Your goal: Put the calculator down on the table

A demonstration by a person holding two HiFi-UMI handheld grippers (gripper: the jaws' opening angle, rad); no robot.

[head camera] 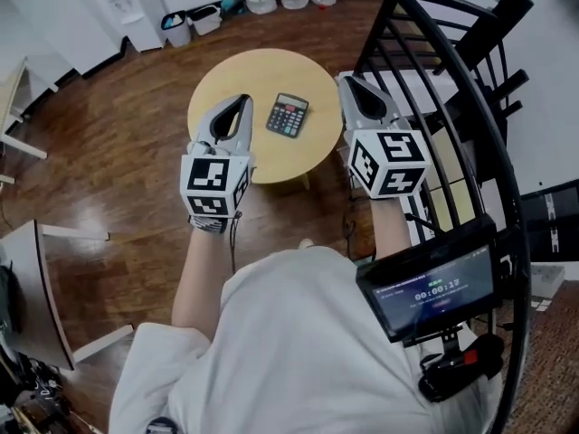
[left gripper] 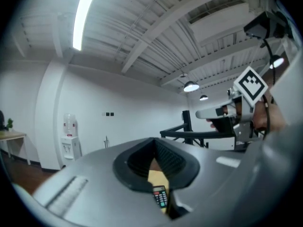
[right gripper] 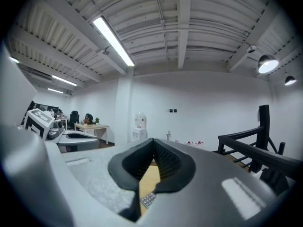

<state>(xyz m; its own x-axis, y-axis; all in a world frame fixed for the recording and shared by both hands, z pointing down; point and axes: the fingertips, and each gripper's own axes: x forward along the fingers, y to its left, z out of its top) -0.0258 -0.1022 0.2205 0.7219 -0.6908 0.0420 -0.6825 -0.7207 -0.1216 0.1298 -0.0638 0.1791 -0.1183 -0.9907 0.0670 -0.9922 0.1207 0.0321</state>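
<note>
Head view: calculator lies on table between left gripper and right gripper, fingers closed.

My left gripper and my right gripper are built alike: smooth, matt, pale-grey shells, rounded at the back and tapering toward the tip. Black ribbed pads line the inside of the left one, framed by a dark V-shaped throat. The right one's pads look the same. Behind each shell sits a white block, the left cube and the right cube, with black square markers on every face I can see. I wear a white short-sleeved shirt. A grey patterned cuff shows at my left wrist, and a thin dark cord runs below it.
</note>
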